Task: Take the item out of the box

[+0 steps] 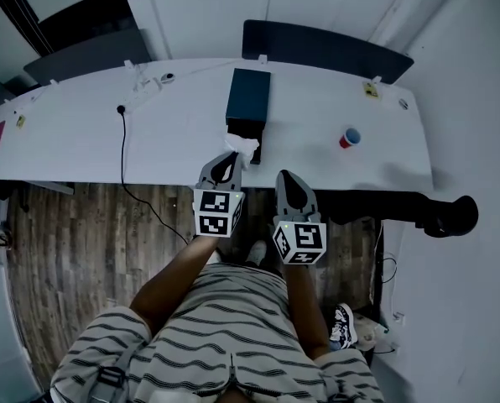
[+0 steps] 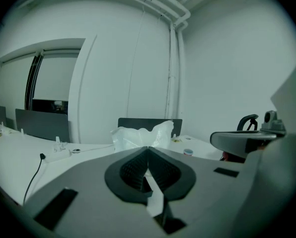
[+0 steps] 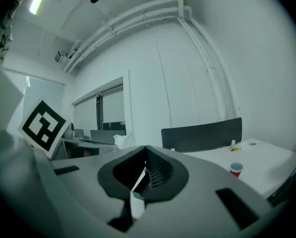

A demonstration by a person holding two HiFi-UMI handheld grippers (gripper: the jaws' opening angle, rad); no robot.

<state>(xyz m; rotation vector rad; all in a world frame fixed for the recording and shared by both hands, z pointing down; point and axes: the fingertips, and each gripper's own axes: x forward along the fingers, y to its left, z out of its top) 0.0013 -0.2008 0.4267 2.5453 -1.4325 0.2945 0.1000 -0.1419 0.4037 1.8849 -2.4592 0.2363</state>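
A dark blue box (image 1: pixel 248 97) lies on the white table (image 1: pixel 82 141), its open end facing me. A crumpled white plastic bag (image 1: pixel 244 148) sticks out of that end. My left gripper (image 1: pixel 230 161) is at the bag's near edge with its jaws pressed together on the plastic; in the left gripper view the bag (image 2: pixel 140 136) rises just beyond the closed tips of the left gripper (image 2: pixel 148 148). My right gripper (image 1: pixel 285 177) hangs over the table's front edge to the right of the box, shut and empty. The right gripper view shows the right gripper (image 3: pixel 146 148) with its jaws together.
A red and blue cup (image 1: pixel 349 138) stands on the table to the right. A black cable (image 1: pixel 122 145) runs off the front edge at the left. Dark chair backs (image 1: pixel 325 47) line the far side. A black chair base (image 1: pixel 448 214) sits at the right.
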